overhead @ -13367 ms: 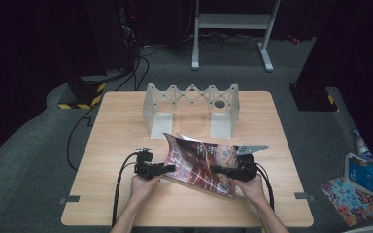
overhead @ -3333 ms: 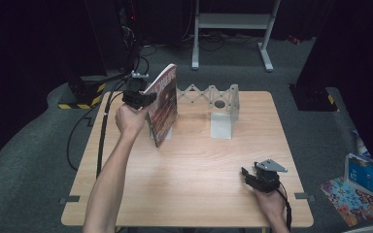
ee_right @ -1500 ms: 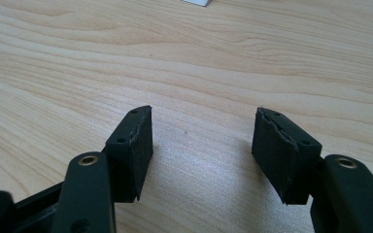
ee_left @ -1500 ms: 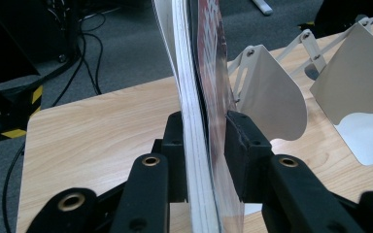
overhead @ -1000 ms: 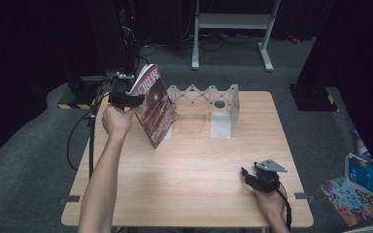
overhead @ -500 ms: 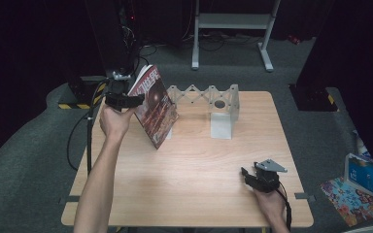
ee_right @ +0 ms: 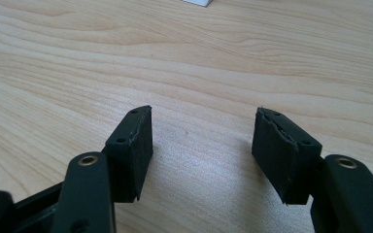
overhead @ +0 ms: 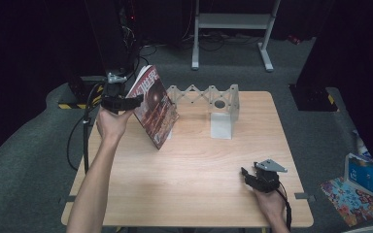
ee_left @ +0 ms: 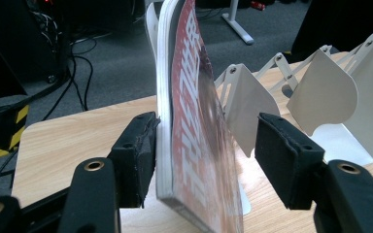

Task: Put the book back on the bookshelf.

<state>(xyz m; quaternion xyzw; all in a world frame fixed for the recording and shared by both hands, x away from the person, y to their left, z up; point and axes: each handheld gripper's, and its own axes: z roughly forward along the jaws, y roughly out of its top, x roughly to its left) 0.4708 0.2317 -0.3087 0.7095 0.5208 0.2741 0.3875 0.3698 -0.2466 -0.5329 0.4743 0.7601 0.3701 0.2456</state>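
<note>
The magazine stands tilted between the spread jaws of the left gripper, touching only one pad, near the bench's far-left corner beside the white rack.

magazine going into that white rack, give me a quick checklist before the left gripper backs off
1. Left gripper open: ok, the jaws stand apart; one pad touches the magazine, the other is clear of it.
2. Magazine upright: not ok, in the high view it tilts, top edge toward the hand.
3. Magazine seated in a slot of the rack: cannot tell, its lower edge is hidden; it stands at the rack's left end.
4. Magazine will stay up once released: cannot tell, the lean makes it doubtful.
5. Right gripper out of the way: ok, open and empty near the table front edge.
</note>
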